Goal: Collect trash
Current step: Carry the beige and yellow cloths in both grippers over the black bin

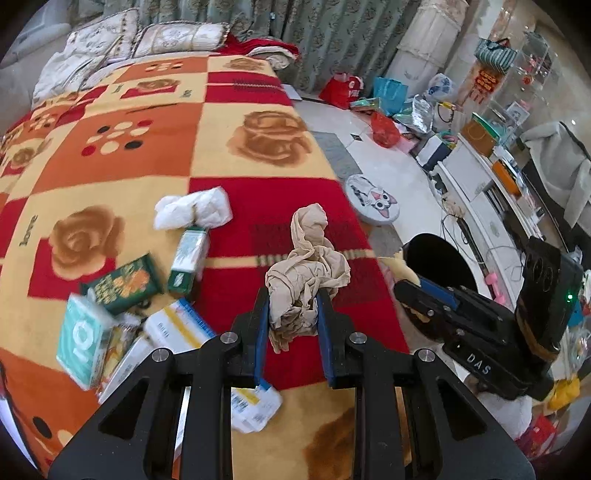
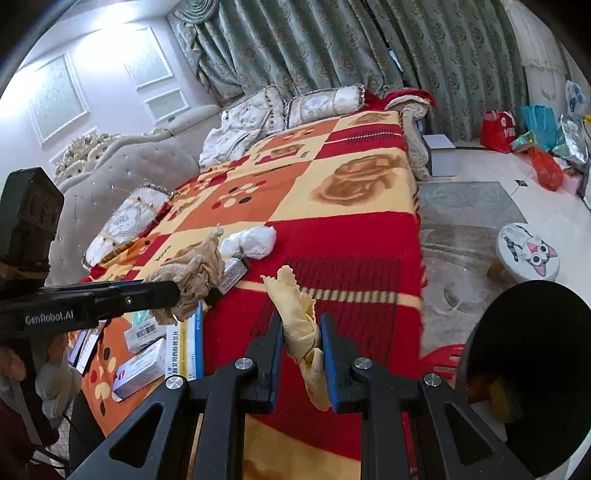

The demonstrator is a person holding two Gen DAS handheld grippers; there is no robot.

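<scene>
Over the near bed edge, the left gripper (image 1: 291,314) pinches beige stockings (image 1: 306,273) while the right gripper (image 2: 301,347) clamps a yellow cloth (image 2: 299,317) near the black bin (image 2: 524,369).

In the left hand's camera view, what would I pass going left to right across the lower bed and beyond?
Teal box → green packet → beige stocking clamped in the left gripper → right gripper holding a yellow cloth in front of the black bin.

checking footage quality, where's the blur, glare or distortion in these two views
Left wrist view: boxes at the lower left are smeared, the stocking is sharp, the bed bulges from fisheye. Right wrist view: glare whitens the wall at the upper left, and the bin rim is soft.
</scene>
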